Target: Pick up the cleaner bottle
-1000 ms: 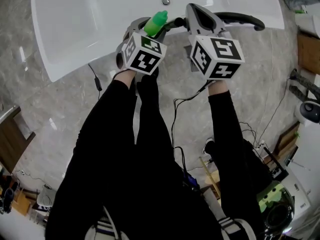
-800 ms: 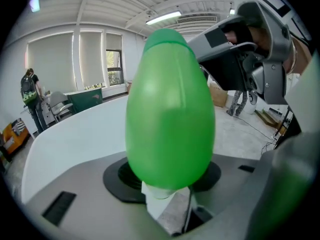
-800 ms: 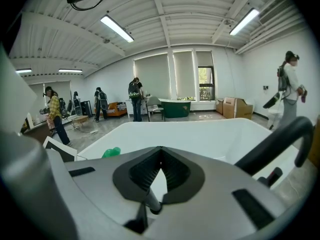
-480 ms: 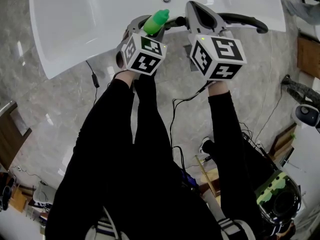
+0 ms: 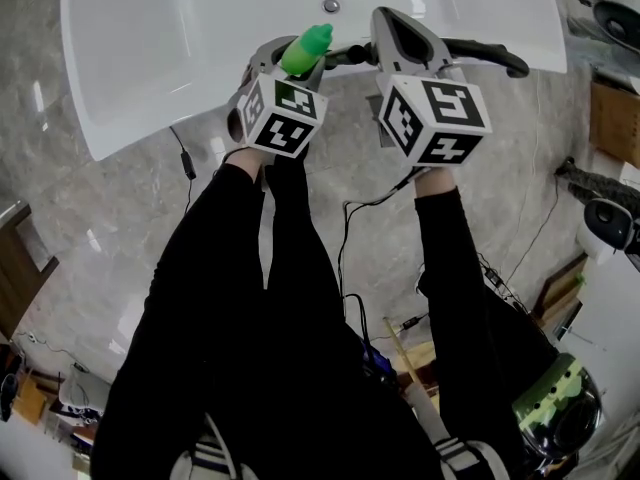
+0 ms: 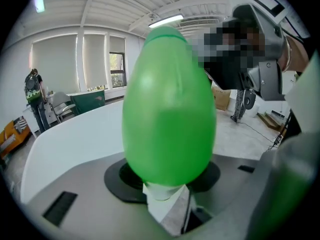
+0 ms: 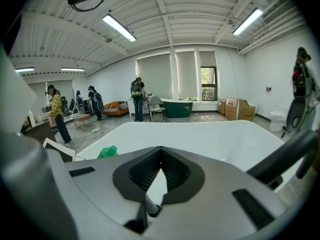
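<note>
The cleaner bottle [image 5: 307, 48] shows its green cap over the rim of the white bathtub [image 5: 180, 58]. My left gripper [image 5: 297, 63] has just been closing its jaws on it. In the left gripper view the green cap [image 6: 169, 109] fills the middle, and the white neck [image 6: 162, 191] is pinched between the grey jaws. My right gripper [image 5: 397, 26] hangs just to the right, shut and holding nothing. Its black pads [image 7: 161, 170] meet at the tip. The cap [image 7: 107, 152] shows small at the left of the right gripper view.
A black curved handle [image 5: 485, 55] reaches right from beside my right gripper, along the tub rim. The tub drain [image 5: 330, 6] lies just beyond the bottle. Cables [image 5: 350, 238] trail over the marble floor. People stand far across the room [image 7: 136, 96].
The left gripper and the green cap have edged slightly left and up against the tub. The right gripper has stayed in place.
</note>
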Demonstrator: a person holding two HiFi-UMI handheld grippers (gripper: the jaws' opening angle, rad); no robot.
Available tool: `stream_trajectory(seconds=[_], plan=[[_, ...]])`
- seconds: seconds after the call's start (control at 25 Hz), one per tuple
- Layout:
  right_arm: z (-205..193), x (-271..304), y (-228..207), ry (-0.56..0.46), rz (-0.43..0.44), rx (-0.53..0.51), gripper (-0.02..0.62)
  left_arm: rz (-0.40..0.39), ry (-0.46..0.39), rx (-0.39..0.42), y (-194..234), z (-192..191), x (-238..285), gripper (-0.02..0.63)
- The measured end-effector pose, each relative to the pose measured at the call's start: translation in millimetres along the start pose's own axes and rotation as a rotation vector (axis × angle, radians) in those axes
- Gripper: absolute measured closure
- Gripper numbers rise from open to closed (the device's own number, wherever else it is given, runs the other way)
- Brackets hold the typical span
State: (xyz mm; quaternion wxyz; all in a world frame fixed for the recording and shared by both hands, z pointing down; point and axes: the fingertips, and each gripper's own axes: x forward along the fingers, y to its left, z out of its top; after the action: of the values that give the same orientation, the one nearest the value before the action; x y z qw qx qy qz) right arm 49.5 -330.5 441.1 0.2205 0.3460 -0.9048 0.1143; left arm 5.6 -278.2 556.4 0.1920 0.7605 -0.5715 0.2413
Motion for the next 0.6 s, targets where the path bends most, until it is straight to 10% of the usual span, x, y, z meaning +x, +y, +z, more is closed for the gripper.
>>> stream_trajectory(seconds=[0.6], plan=[[62,3,8,-0.074,0.061,-0.066,0.594,0.131,-0.086,-0.093,70,54,-44,0.417]])
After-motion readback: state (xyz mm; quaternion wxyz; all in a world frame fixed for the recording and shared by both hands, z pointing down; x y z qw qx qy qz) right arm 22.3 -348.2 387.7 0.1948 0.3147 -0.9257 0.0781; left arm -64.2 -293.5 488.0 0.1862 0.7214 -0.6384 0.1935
